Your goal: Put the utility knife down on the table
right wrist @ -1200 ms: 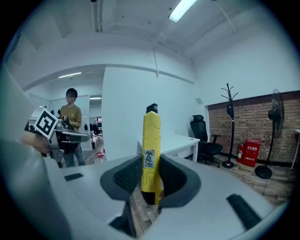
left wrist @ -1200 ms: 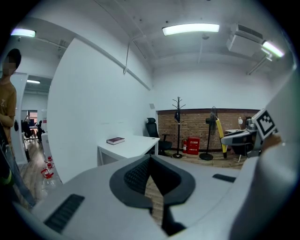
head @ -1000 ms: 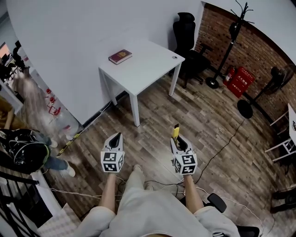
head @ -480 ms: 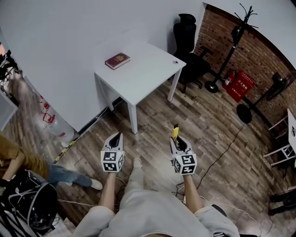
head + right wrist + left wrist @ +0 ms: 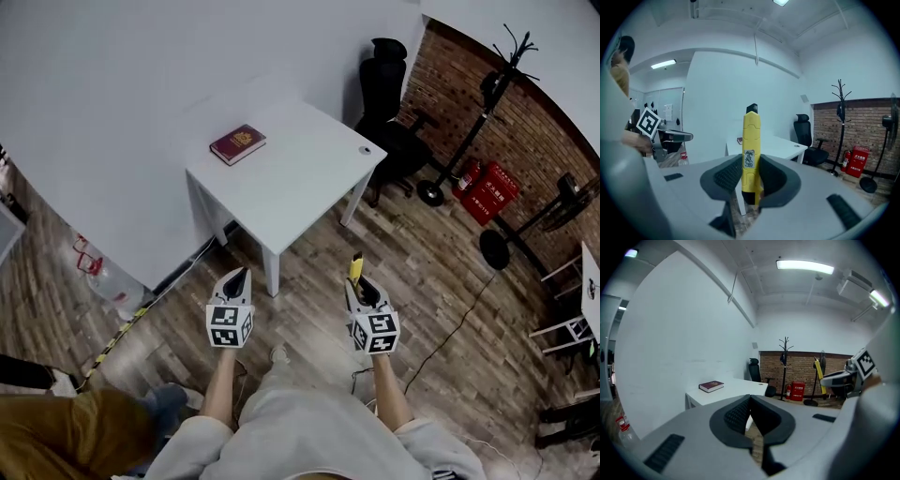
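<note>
Right now you're in the carry step: your right gripper (image 5: 361, 291) is clenched on the yellow utility knife (image 5: 751, 140), not yet over the white table (image 5: 309, 178). Your left gripper (image 5: 235, 279) is closed on nothing. Next, likely, reach over bare tabletop, lower, then release.

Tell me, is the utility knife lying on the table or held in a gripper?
Held. The right gripper clamps the yellow utility knife upright between its jaws; the white table stands apart, farther ahead.
</note>
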The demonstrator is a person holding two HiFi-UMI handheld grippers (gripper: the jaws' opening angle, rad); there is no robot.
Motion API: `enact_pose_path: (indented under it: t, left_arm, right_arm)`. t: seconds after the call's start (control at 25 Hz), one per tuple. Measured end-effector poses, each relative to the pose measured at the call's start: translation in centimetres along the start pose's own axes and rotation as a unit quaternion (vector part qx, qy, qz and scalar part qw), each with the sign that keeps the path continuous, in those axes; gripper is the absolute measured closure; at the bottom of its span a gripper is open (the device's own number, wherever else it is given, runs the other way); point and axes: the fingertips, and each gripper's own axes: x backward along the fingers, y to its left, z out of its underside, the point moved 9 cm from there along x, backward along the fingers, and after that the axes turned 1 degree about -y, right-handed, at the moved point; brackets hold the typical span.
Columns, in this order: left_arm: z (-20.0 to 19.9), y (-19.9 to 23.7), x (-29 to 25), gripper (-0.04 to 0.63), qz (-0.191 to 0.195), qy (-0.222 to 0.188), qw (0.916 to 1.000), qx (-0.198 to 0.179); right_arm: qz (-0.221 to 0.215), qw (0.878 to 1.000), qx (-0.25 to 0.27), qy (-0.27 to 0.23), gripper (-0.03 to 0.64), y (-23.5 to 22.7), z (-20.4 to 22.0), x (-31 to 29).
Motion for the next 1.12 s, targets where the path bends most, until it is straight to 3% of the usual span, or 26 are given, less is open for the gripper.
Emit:
enact_pose_path:
  t: [0.52,1.12]
  left_arm:
    - [-3.4,9.5,-12.9,0.589,0.015,0.002,0.9999,0.003]
    - [-3.8,10.6,-18.4,0.589,0.047,0.015,0.9987,-0.008]
  right_arm:
    - [0.018,1.000,-0.003,0.005,0.508,-2.2,-4.1,-14.6]
    - [0.044,0.999,-0.018,0.018,0.508,-4.0,-3.1,-17.8]
